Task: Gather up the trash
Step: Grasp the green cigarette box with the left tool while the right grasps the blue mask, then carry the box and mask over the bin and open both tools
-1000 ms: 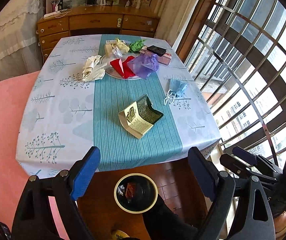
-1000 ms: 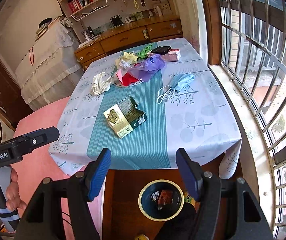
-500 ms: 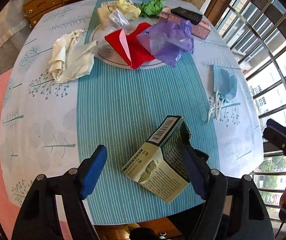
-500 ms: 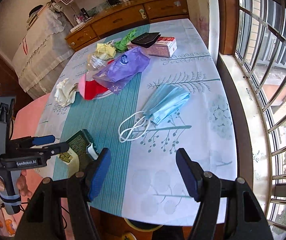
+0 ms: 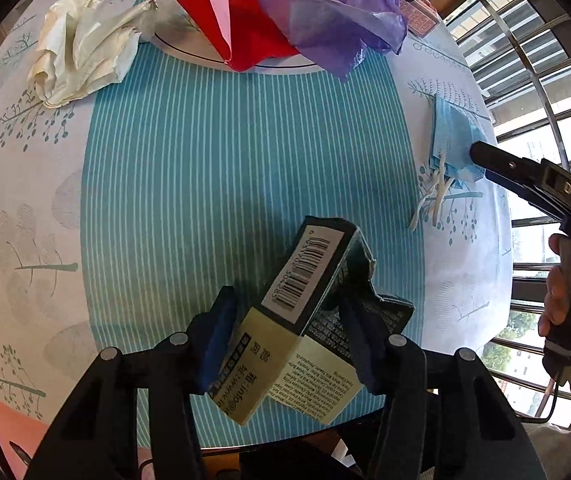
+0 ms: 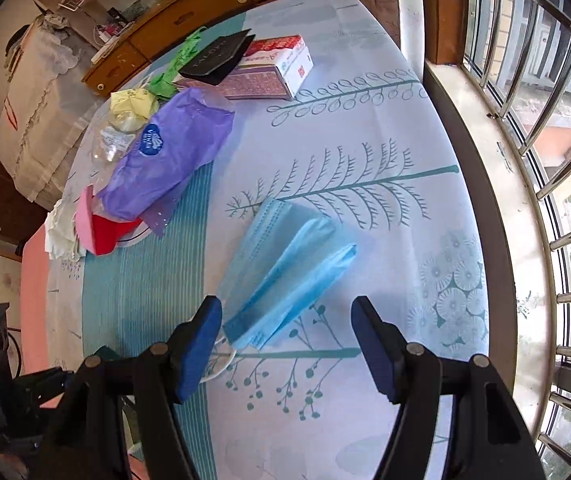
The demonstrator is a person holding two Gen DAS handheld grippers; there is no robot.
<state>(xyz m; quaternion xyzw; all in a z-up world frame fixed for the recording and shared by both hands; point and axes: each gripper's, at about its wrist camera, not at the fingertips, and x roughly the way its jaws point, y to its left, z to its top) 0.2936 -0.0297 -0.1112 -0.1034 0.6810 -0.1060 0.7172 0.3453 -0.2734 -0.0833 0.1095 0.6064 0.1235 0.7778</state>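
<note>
Left gripper [image 5: 285, 330] has just been closing around the torn carton [image 5: 305, 320] on the striped tablecloth [image 5: 225, 160], its pads meeting the carton's sides. Right gripper [image 6: 285, 344] hangs spread wide over the blue face mask [image 6: 285, 264], lying between its fingers, untouched.

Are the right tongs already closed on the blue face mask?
No: the right tongs stand open, with the blue face mask lying flat on the tablecloth between them.
</note>
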